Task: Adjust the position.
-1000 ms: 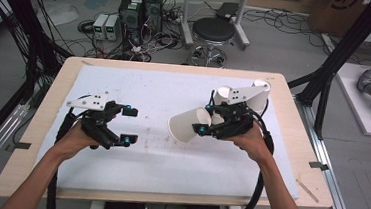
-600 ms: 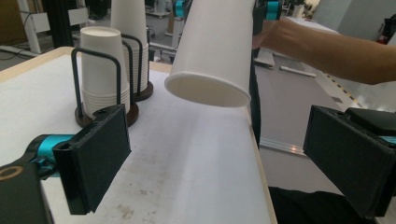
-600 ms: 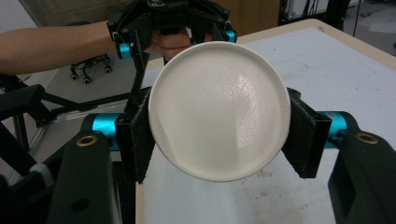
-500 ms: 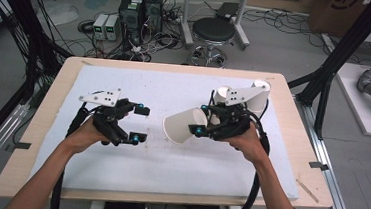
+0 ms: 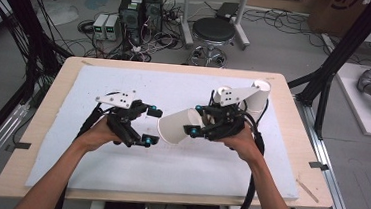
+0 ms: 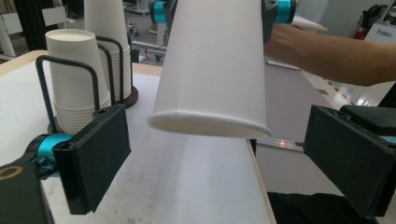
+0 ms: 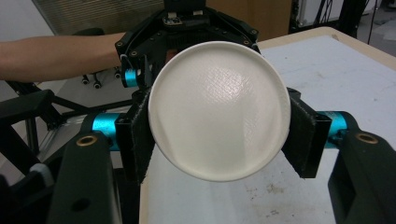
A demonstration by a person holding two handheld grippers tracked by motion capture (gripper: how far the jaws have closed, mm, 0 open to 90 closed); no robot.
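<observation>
Right gripper [image 5: 196,120] clamps its fingers on the cup [image 5: 178,126], held sideways above the counter [image 5: 279,167]. Left gripper [image 5: 150,126], fingers spread wide, sits just beside the cup's rim.

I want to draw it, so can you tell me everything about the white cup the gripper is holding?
The paper cup is plain white, with a rolled rim round its mouth and a flat round bottom, and looks smooth and unmarked. It is wider at the mouth than at the base. The right gripper clamps it near the base, one black pad on each side, holding it in the air above the table, tipped sideways. Its open mouth points toward the left gripper, whose open jaws wait close by without touching it.
</observation>
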